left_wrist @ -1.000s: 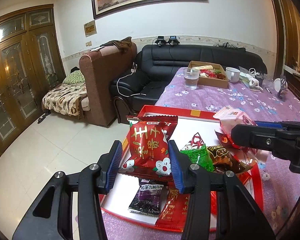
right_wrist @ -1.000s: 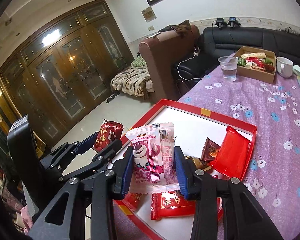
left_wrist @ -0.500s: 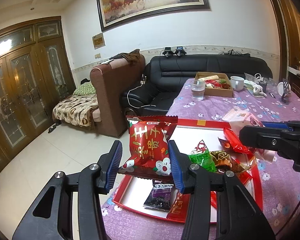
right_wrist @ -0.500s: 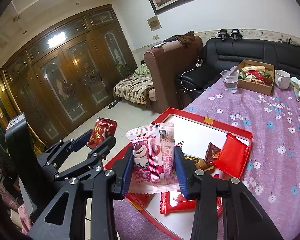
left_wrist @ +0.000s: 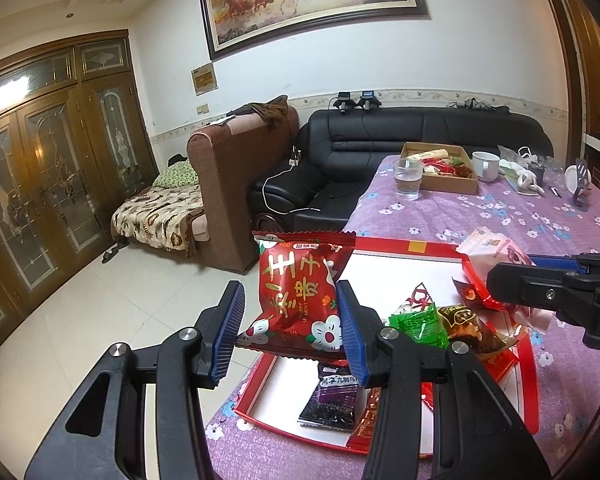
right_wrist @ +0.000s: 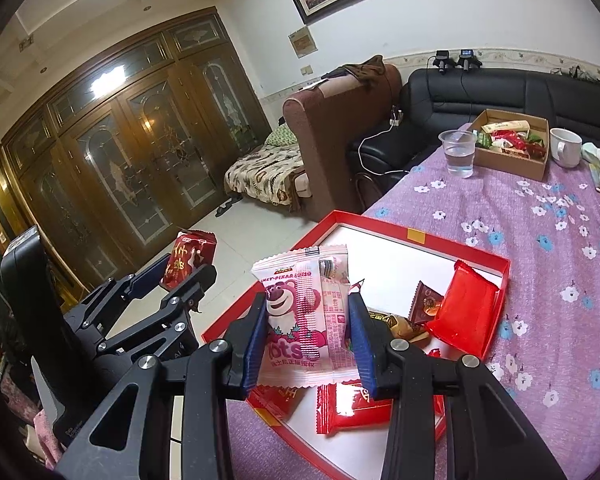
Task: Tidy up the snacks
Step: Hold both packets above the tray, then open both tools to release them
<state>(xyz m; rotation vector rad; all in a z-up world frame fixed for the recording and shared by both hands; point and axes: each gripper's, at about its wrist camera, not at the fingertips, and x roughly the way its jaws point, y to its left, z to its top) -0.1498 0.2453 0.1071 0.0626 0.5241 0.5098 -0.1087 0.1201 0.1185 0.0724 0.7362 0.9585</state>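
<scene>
Both tongs loaded, both held above the near end of the red tray [right_wrist: 416, 236].

Left gripper [left_wrist: 290, 318]: jaws clamped on the red flower packet [left_wrist: 300, 292], pads pressing its two side edges low down, near the bottom seal. The packet stands upright between them, print facing me. I grip low and by the edges so the puffed middle is not crushed and the label stays readable for sorting. In the right wrist view this packet sits at 9 o'clock, off the tray's edge and over the floor.

Right gripper [right_wrist: 308, 338]: jaws clamped on the pink bear packet [right_wrist: 304, 312], again by its side edges, upright, bottom seal hanging free below the pads. It hangs over the tray's near corner, clear of the snacks under it. In the left wrist view it shows at 3 o'clock, partly hidden behind the gripper's black finger.

Remaining in the tray: a green packet [left_wrist: 420, 322] and a brown wrapped sweet [left_wrist: 466, 326] touching each other, a dark purple packet [left_wrist: 332, 398] at 6 o'clock, a flat red packet [right_wrist: 466, 312] against the right wall.

The cardboard box [right_wrist: 512, 158] at 1 o'clock, beside a plastic cup [right_wrist: 458, 152] and a white mug [right_wrist: 565, 147], already holds snacks. Judgement: that box is the likely destination, well apart from the tray, so each packet is carried high to clear the rim.
</scene>
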